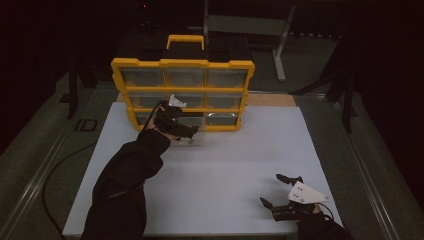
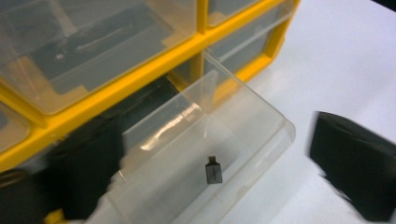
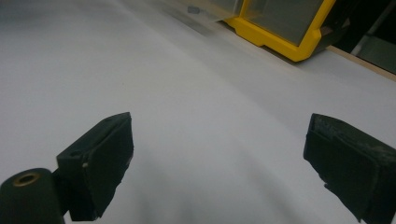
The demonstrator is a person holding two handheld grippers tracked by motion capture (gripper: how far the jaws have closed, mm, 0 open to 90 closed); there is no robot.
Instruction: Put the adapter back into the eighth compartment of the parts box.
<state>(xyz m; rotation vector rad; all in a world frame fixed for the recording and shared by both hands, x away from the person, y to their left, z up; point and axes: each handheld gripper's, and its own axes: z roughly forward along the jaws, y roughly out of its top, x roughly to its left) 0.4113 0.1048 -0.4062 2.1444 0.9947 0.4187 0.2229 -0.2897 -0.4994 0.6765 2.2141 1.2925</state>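
No lettering, label, brand mark or number can be read anywhere in these views. The yellow plastic organiser cabinet with clear drawers [image 1: 182, 92] carries no legible marking on its frame, and the small dark rectangular part [image 2: 213, 171] lying in the pulled-out clear drawer [image 2: 243, 140] is too small to show any print.

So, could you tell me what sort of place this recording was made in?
Probably a workshop or lab bench set up for recording. A white board covers the table, a yellow drawer organizer stands at its far edge with one clear drawer pulled out, and a metal stand sits in the dark behind.
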